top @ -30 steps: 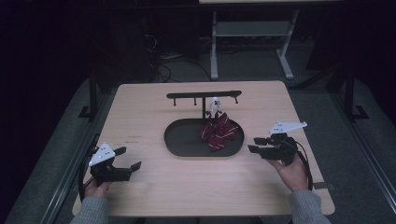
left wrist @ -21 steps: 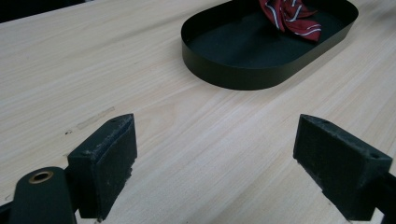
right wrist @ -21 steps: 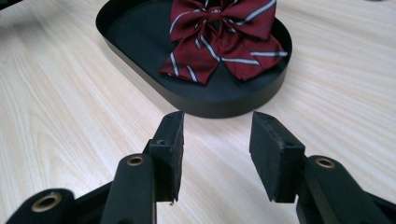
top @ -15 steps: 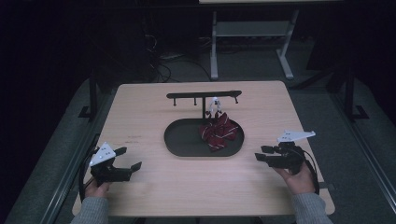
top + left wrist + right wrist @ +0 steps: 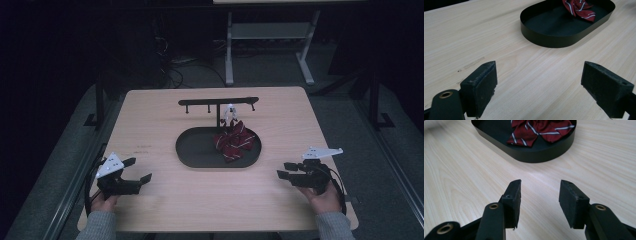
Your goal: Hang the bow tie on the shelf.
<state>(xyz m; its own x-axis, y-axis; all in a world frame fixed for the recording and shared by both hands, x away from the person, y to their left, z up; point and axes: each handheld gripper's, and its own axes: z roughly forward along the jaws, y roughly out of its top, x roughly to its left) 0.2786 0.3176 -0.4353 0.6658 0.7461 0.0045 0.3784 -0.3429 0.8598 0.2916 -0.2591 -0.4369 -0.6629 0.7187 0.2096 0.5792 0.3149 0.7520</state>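
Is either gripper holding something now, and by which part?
Nothing is held. The left gripper and right gripper are open over bare table; the striped bow lies in the tray.

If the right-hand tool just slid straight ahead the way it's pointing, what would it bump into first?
Probably the black oval tray: the open right tool aims across bare table at its near wall, with the red striped bow tie lying just behind it inside.

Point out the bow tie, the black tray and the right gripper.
bow tie (image 5: 235, 140): high view, on its striped red middle.
black tray (image 5: 554, 41): left gripper view, on the near outer wall.
right gripper (image 5: 539, 195): right gripper view, midway between its open fingertips.
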